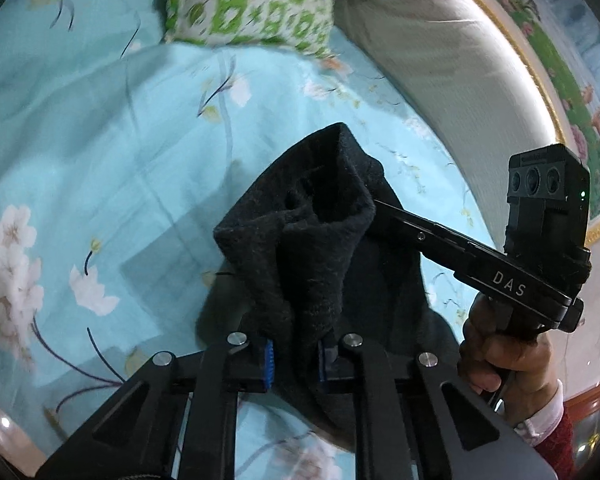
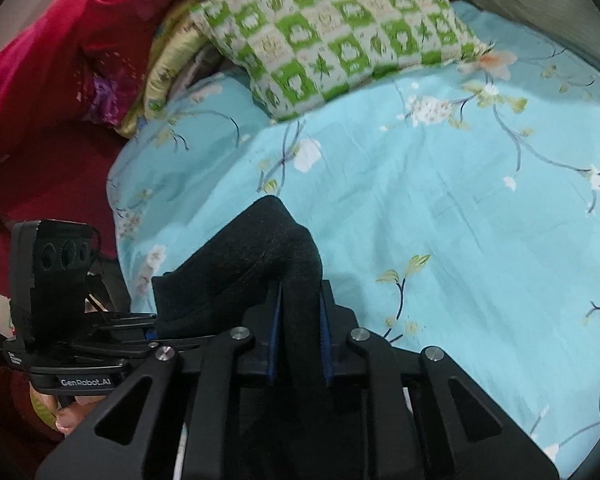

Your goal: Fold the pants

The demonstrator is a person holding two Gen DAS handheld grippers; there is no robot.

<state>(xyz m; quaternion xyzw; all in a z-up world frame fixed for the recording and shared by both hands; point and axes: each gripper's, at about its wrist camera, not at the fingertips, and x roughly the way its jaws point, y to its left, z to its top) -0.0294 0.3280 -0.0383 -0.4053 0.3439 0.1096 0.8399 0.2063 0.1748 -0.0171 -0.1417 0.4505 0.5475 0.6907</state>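
We have the black, fuzzy knit pants [image 1: 300, 248] caught at one edge by both tools, just above the light blue bedsheet printed with white blossoms [image 1: 100, 140]. Our left gripper [image 1: 294, 364] has its blue-padded jaws pinched on a bunched fold of the cloth, and our right gripper [image 2: 300, 344] clamps a neighbouring ridge of the same edge; in the left wrist view it reaches into the fabric from the right, held by a hand [image 1: 496, 356]. The rest of the garment sags below the jaws onto the sheet. A green-and-white checked pillow [image 2: 340, 36] lies well beyond. We judge this the start of a fold: next both grips should lift together and carry the edge across, keeping it taut and level.
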